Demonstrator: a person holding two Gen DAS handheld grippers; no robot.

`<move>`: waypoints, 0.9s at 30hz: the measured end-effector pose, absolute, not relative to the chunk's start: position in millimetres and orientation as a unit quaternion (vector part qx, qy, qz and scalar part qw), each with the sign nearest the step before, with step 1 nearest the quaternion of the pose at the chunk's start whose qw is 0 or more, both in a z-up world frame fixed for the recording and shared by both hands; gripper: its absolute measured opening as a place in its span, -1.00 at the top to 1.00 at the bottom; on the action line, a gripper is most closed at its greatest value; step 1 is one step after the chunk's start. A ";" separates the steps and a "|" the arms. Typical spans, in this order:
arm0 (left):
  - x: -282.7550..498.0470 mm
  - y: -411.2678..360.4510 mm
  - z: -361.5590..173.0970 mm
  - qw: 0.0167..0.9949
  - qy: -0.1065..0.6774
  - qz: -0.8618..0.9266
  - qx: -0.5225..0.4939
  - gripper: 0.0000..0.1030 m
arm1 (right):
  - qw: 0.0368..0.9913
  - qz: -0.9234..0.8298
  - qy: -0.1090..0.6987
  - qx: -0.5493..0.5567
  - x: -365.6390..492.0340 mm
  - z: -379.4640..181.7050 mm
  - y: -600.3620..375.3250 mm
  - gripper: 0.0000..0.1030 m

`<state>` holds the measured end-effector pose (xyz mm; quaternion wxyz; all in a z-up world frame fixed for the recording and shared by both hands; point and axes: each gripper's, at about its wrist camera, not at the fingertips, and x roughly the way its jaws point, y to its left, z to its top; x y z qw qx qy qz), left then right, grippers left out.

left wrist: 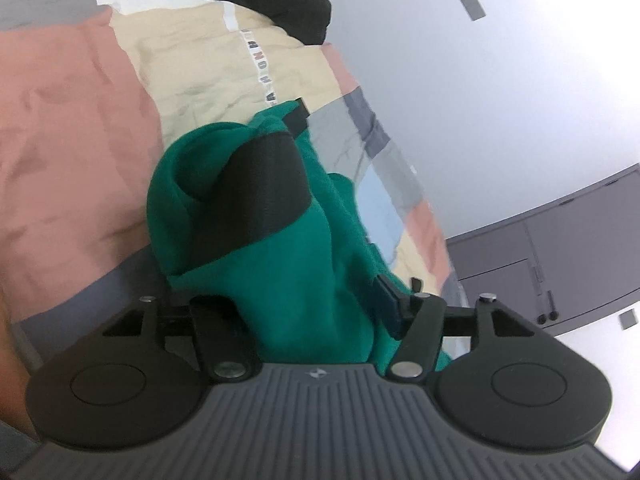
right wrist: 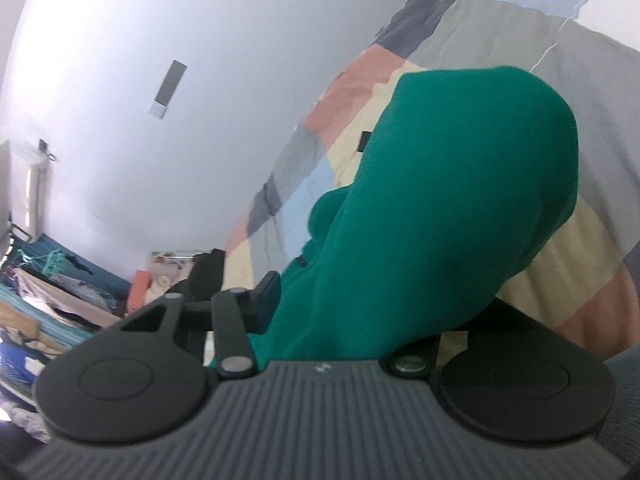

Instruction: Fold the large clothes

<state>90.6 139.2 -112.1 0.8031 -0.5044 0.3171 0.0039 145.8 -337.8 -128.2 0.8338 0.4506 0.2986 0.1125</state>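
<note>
Green fleece garment (left wrist: 280, 264) sits bunched mid-frame in both wrist views over the pastel patchwork bedspread (left wrist: 72, 128), likely lifted to carry a fold across. Cloth drapes over the left gripper (left wrist: 296, 216) and right gripper (right wrist: 400, 240), hiding the fingertips, so I can't tell whether either is clamping or has let go.

green garment (left wrist: 304, 280) lies on patchwork-covered bed (left wrist: 80, 128).
</note>
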 end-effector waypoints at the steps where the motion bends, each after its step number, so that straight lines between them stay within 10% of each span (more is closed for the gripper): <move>1: 90.6 139.8 -111.1 0.802 0.313 0.001 -0.510 -0.30 | 0.833 0.117 0.297 0.452 145.1 -127.4 -337.5 -0.17; 27: 209.7 192.8 -94.3 0.820 0.226 -0.046 -0.524 -0.44 | 0.837 0.149 0.277 0.448 267.8 -106.2 -325.6 -0.18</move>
